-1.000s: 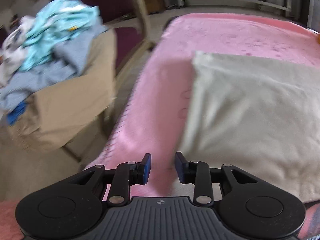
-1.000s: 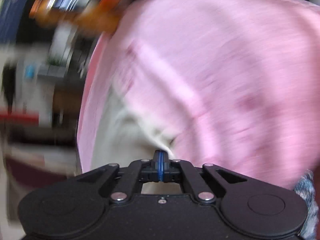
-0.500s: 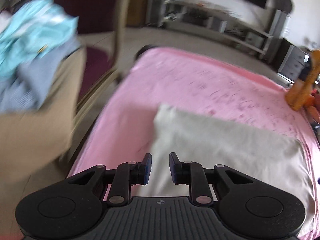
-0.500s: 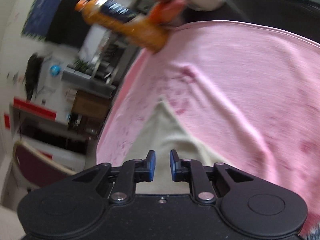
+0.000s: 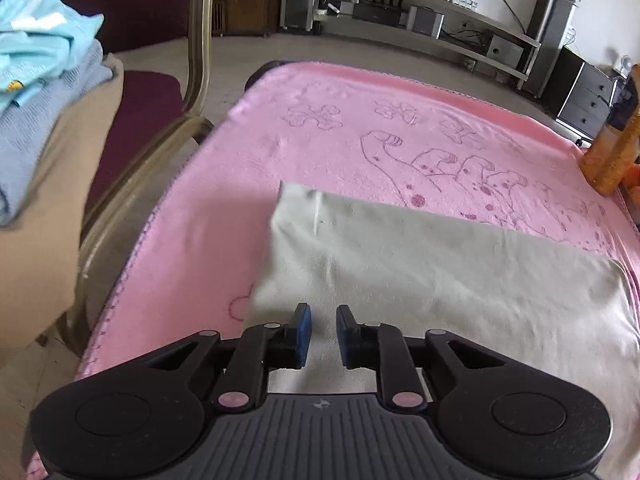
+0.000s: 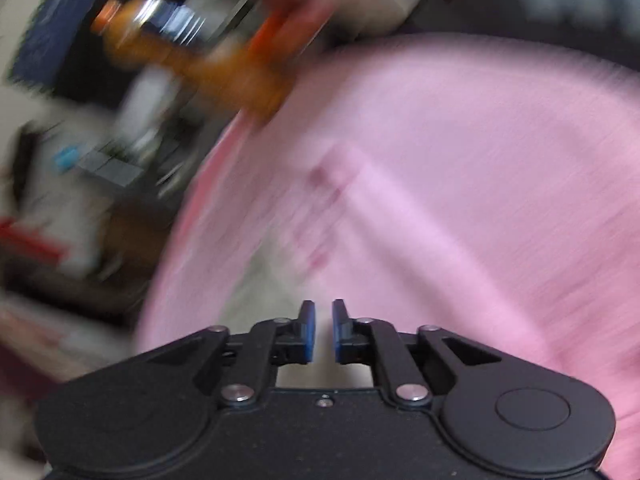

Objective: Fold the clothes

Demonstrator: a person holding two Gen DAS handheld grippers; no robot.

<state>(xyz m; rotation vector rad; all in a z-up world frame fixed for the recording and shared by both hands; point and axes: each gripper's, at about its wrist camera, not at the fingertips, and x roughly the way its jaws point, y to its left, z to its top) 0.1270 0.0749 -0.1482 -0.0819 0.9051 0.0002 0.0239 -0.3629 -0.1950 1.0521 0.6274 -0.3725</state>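
Two grippers, left point(image 5: 323, 334) and right point(image 6: 323, 330), jaws slightly parted, empty, above one folded cloth point(image 5: 440, 276).

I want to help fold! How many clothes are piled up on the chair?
3 that I can tell: a turquoise garment on top, a pale blue knit under it, and a tan cloth at the bottom, all on the chair left of the pink blanket. More may be hidden.

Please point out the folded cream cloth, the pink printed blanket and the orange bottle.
Folded cream cloth point(image 5: 440, 280), left wrist view, middle of its top surface.
Pink printed blanket point(image 5: 340, 148), left wrist view, bare area beyond the cloth.
Orange bottle point(image 5: 606, 156), left wrist view, lower body.
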